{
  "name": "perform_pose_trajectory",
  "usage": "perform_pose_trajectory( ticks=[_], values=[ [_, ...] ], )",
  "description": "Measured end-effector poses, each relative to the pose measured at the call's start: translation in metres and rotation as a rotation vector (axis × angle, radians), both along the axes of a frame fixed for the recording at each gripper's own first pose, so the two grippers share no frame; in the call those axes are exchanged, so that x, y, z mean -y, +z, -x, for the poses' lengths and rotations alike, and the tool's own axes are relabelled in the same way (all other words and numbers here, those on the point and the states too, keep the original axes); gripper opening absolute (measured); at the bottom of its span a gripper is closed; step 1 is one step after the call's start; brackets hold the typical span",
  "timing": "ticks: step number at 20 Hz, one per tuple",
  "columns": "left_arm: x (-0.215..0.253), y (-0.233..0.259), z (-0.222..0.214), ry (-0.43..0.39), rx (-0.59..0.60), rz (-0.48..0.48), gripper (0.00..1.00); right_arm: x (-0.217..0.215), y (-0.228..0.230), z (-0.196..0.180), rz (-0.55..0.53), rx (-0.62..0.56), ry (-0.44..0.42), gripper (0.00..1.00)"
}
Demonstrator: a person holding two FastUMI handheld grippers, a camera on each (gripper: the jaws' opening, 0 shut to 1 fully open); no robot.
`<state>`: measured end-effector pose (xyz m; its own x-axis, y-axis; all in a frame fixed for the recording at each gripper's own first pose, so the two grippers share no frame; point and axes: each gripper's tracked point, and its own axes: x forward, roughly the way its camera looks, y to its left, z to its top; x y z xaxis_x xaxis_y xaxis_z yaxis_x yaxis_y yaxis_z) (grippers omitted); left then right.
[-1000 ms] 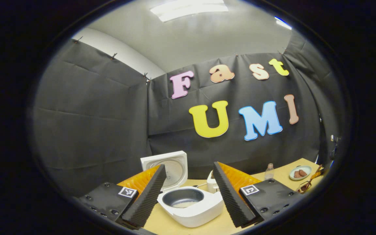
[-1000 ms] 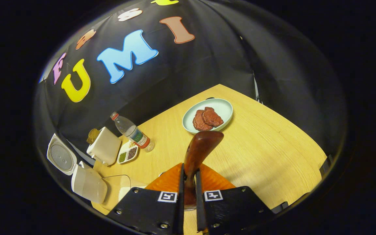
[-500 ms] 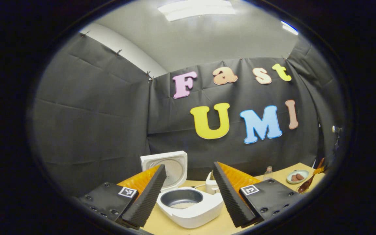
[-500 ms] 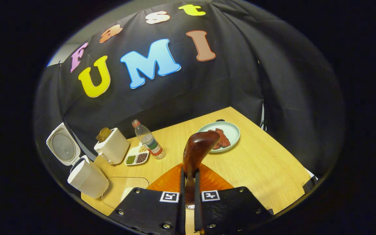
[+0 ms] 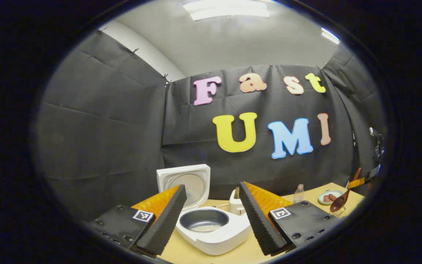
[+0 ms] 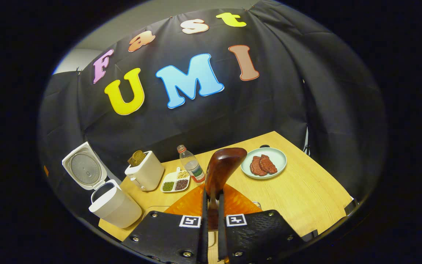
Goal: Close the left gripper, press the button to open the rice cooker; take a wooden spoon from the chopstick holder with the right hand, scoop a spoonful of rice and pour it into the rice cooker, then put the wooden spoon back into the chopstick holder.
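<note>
In the left gripper view, my left gripper [image 5: 211, 212] hangs level above the counter [image 5: 233, 255], its ribbed wedge fingers [image 5: 167, 220] wide apart and holding nothing. Between them sits the cooker [image 5: 214, 229], a rounded white body with its flat lid [image 5: 185, 181] standing upright behind; the dark metal pot inside shows a pale layer at the bottom, too small to make out clearly. My right finger hides most of the toaster [image 5: 236, 206]. Far right, near the edge, the spoon [image 5: 340, 202] hangs bowl-down from the other gripper, blurred and partly cut off, beside a small plate [image 5: 329, 197].

In the right gripper view, my right gripper [image 6: 211, 216] tilts down over the counter [image 6: 306, 198], fingers [image 6: 203, 223] pressed together on the spoon's [image 6: 222, 168] handle. Its glossy dark wooden bowl rises ahead of me; the handle's lower end is hidden between my fingers. The cooker [image 6: 114, 207] stands at lower left, lid [image 6: 84, 170] raised, well apart from the spoon. I cannot make out the chopstick holder.
</note>
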<state>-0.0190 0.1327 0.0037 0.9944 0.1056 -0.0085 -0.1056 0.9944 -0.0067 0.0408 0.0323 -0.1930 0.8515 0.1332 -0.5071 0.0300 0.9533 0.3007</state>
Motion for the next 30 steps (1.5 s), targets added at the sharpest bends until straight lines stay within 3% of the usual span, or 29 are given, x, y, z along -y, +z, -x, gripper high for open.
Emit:
perform_pose_trajectory(
  ticks=[6,15,19,25,30],
  values=[
    [-0.044,-0.002,0.007,0.043,0.000,-0.013,1.00,-0.058,-0.025,0.000,0.021,-0.025,0.088,0.11],
    [-0.093,-0.014,0.017,0.097,-0.026,-0.053,0.99,-0.084,-0.102,0.007,0.304,-0.046,0.141,0.11],
    [-0.107,-0.017,0.018,0.107,-0.035,-0.061,0.99,-0.096,-0.116,0.007,0.355,-0.040,0.152,0.11],
    [-0.115,-0.023,0.015,0.107,-0.036,-0.046,0.99,-0.130,-0.125,0.023,0.321,-0.061,0.201,0.11],
    [-0.116,-0.024,0.012,0.101,-0.037,-0.039,0.99,-0.158,-0.127,0.033,0.157,-0.108,0.213,0.11]
  ],
)
